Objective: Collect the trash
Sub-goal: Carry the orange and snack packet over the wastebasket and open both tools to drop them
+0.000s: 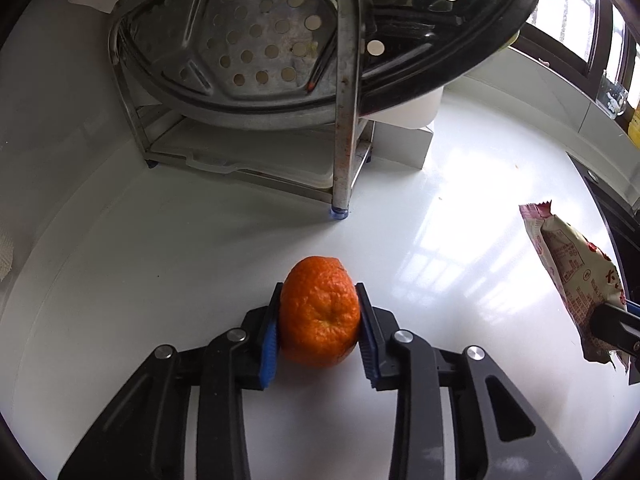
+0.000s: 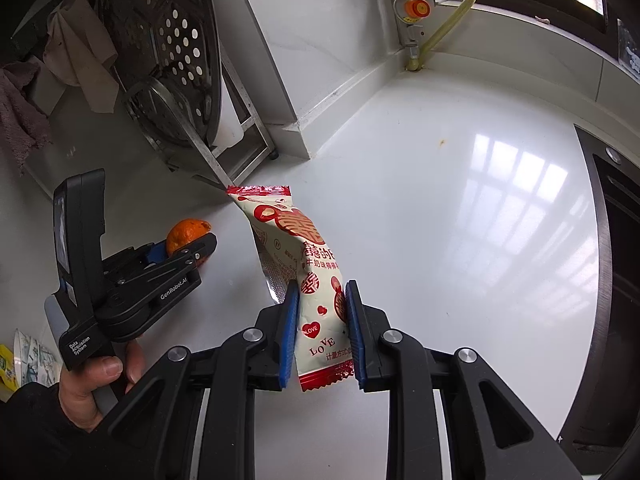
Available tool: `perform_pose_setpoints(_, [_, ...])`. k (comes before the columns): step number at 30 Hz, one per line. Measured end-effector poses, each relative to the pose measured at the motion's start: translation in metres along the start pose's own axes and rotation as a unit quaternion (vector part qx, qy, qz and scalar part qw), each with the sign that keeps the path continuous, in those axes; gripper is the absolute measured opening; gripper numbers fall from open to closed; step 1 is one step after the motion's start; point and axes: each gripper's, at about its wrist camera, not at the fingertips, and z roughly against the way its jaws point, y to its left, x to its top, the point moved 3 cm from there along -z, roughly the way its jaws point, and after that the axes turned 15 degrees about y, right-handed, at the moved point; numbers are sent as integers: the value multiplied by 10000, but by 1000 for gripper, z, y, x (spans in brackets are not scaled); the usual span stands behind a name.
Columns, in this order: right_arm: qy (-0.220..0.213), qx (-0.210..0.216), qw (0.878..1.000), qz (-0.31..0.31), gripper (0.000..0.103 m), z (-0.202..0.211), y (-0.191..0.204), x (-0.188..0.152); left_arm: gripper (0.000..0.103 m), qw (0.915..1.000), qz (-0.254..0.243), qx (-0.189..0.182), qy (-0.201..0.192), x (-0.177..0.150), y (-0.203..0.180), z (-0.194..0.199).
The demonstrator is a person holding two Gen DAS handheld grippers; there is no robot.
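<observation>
My left gripper is shut on a shrivelled orange peel, just above the white counter. It also shows in the right wrist view, with the orange peel between its blue pads. My right gripper is shut on a red and cream snack wrapper, held upright above the counter. In the left wrist view the wrapper hangs at the far right, with the right gripper only partly in frame.
A metal rack with perforated steamer trays stands at the back of the white counter. A gas valve and yellow hose sit in the corner. A dark hob lies to the right. Cloths hang at left.
</observation>
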Motion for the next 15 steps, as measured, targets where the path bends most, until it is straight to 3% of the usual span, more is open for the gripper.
perform_pose_setpoints(15, [-158, 44, 9998, -63, 22, 54, 2, -37, 25, 9990, -267, -91, -346, -37, -17, 69])
